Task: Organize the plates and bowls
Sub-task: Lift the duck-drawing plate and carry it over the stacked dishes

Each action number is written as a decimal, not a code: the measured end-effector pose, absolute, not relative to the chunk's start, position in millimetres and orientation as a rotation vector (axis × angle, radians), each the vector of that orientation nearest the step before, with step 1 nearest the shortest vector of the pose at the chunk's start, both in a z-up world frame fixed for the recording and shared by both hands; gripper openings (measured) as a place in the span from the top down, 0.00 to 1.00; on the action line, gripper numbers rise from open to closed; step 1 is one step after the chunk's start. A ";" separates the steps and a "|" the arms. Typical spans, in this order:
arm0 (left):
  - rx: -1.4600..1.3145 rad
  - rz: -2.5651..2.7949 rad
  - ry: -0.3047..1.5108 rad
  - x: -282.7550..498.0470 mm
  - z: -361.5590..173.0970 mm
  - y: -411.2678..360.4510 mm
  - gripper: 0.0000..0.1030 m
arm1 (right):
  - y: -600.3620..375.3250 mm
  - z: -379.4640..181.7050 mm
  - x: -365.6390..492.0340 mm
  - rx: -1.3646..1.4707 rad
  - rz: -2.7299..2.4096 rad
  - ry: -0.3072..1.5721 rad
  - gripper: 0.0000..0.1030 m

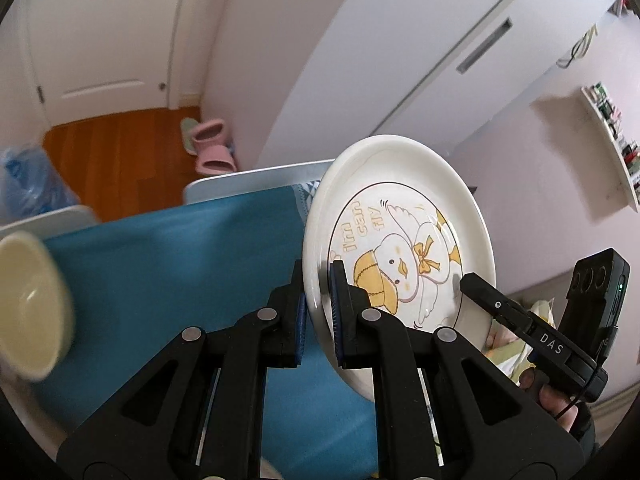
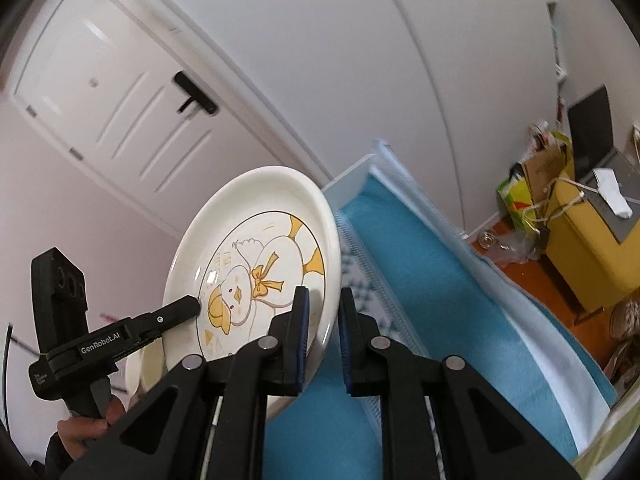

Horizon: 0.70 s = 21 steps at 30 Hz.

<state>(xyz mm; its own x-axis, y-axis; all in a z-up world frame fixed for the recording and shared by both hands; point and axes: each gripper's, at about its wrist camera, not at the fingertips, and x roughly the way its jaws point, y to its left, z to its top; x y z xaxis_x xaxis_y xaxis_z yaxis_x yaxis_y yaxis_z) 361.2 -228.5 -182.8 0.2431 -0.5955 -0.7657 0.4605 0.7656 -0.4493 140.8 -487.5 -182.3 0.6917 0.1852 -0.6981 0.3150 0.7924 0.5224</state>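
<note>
Blue cloth (image 1: 168, 264) spread over table below; duck-print plate (image 1: 400, 240) held tilted on edge above it; left gripper (image 1: 318, 312) and right gripper (image 2: 323, 320) each pinching plate rim; cream bowl (image 1: 32, 304), blurred, apparently resting at left.

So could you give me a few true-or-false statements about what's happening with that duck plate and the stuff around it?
1. The white round ceramic plate with the yellow duck cartoon is held on edge, clear of the blue cloth-covered table. True.
2. Only the left gripper clamps the plate. False: the right gripper also grips its rim, on the opposite side.
3. The plate's printed face is turned toward both cameras. True.
4. A pale cream ceramic bowl sits stacked on the plate. False: it is apart from the plate, at the left edge of the left wrist view.
</note>
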 end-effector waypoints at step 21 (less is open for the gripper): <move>-0.448 -0.239 1.106 199.7 -215.0 -44.6 0.92 | -354.4 -207.4 115.2 0.411 0.426 1.049 0.87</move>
